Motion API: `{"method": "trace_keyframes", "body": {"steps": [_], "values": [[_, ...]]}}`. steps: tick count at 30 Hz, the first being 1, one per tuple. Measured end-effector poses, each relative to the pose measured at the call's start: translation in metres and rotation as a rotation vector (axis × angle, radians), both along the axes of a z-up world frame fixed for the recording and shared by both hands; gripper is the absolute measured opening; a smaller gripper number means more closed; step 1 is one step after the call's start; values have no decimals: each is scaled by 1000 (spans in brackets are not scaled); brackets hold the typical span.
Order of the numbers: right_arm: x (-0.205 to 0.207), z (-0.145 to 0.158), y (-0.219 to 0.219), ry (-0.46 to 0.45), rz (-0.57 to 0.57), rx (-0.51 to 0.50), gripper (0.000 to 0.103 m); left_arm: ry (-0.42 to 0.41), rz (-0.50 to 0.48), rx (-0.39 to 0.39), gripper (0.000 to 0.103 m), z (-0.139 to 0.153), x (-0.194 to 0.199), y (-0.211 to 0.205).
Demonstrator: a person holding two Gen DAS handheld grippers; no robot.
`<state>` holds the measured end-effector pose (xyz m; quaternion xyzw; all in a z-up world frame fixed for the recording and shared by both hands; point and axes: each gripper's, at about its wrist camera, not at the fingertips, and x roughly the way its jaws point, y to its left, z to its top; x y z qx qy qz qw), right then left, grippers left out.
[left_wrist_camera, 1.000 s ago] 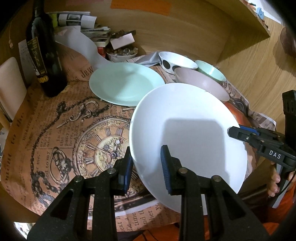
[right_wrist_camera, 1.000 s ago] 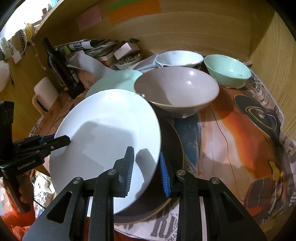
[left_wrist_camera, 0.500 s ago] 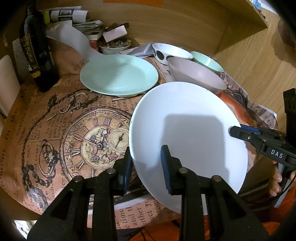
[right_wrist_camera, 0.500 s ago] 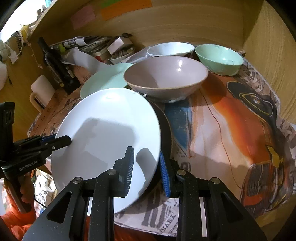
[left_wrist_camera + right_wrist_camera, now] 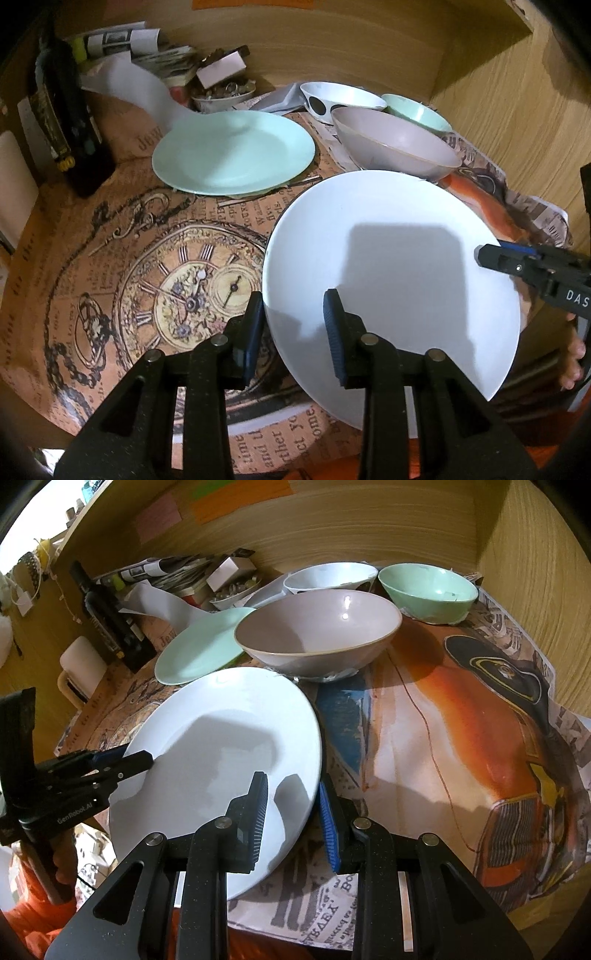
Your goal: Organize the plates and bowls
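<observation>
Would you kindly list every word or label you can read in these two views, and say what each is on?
"DAS": right gripper, side, cut off by the frame edge.
"GenRobot.AI": left gripper, side.
"time", "and ll", "ther", "ct yo", "ome": clock paper, near edge.
"BO": newsprint.
Bottle label: too blurred to read.

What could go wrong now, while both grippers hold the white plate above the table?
1. The white plate is held only at its rim by the left gripper and the right gripper; the left jaws have just been opening, so that side may slip.
2. Its far edge is close to the grey bowl and could knock it.
3. Its near part hangs past the table edge, so a drop might miss the table.
</observation>
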<state>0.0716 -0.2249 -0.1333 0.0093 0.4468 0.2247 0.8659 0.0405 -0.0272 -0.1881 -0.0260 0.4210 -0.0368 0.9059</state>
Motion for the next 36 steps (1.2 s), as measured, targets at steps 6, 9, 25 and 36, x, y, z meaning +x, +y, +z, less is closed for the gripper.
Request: {"method": "trace_keyframes", "body": {"steps": [6,9,25,36], "values": [[0,1,-1,-36,-14,-20,26,-11,-3,-15,32,0,1,4],[0,4,2,-64,-11,-33,26,-15,-3,-20,32,0,2,4],[5,51,16,-225,-21,15,47,-141,56,-50,50,38,0,39],[32,83,46,-307,14,55,49,-302,140,-28,68,85,-3,80]]}}
